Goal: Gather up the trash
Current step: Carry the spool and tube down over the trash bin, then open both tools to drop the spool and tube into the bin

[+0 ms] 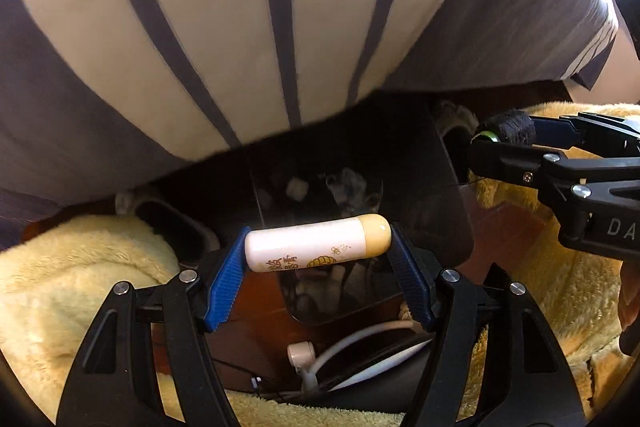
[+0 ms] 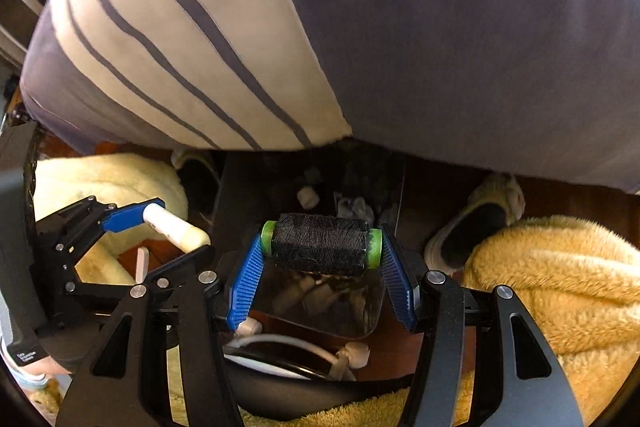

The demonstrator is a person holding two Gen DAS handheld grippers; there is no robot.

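- Left gripper [image 1: 318, 247]: clamped end to end on white tube [image 1: 308, 247], yellow cap
- Right gripper [image 2: 321, 247]: clamped on black thread spool [image 2: 320, 245], green ends
- Below both: dark bin [image 2: 320, 315]

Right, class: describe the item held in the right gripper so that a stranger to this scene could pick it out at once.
Start at the striped bedcover hanging across the top, then drop to the dark bin on the floor below it. Directly above the bin, the right gripper clamps a spool of black thread end to end. Its green end caps and dark wound thread distinguish it from the smooth white tube in the left gripper.
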